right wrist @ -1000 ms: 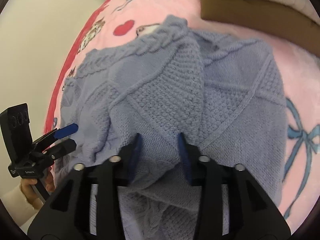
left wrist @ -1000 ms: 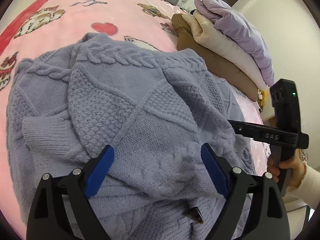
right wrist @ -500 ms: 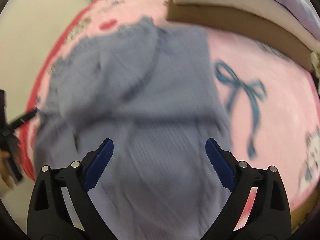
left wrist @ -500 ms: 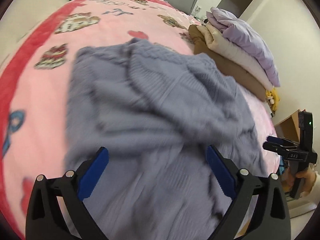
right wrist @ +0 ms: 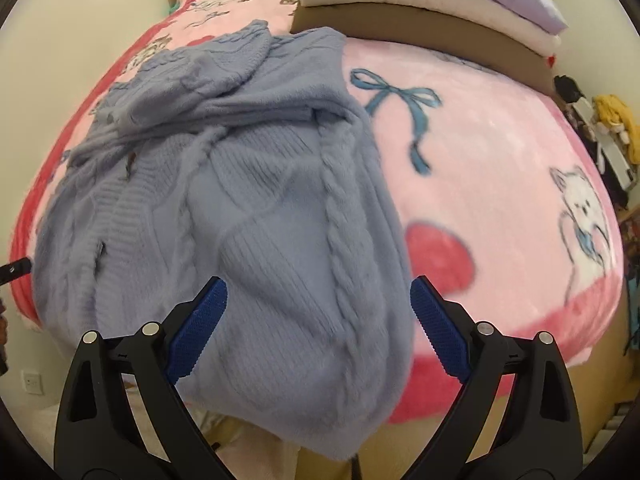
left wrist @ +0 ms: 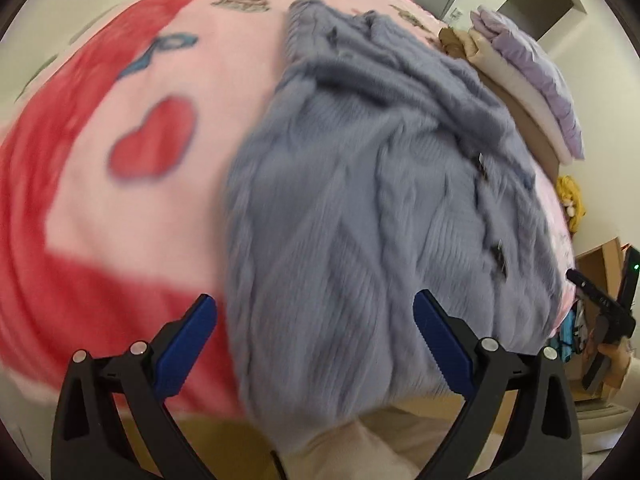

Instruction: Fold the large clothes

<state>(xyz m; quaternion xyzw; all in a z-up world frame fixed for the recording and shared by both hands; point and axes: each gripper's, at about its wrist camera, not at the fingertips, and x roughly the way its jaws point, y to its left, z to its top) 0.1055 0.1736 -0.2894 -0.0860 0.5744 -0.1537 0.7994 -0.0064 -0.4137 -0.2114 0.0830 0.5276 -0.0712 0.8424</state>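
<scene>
The cardigan [right wrist: 256, 208] lies crumpled on the blanket [right wrist: 500, 152], its long axis running straight ahead from the right gripper [right wrist: 318, 328], with the near end draped over the bed's edge between the blue pads and the far end bunched toward the stacked bedding [right wrist: 420, 12]. The right gripper is spread wide, holding nothing. The left gripper [left wrist: 316, 344] is equally wide and empty; the cardigan stretches ahead and rightward from it.

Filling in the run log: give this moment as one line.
left gripper: open, empty | right gripper: open, empty | sweater: rumpled, hanging over bed edge
</scene>
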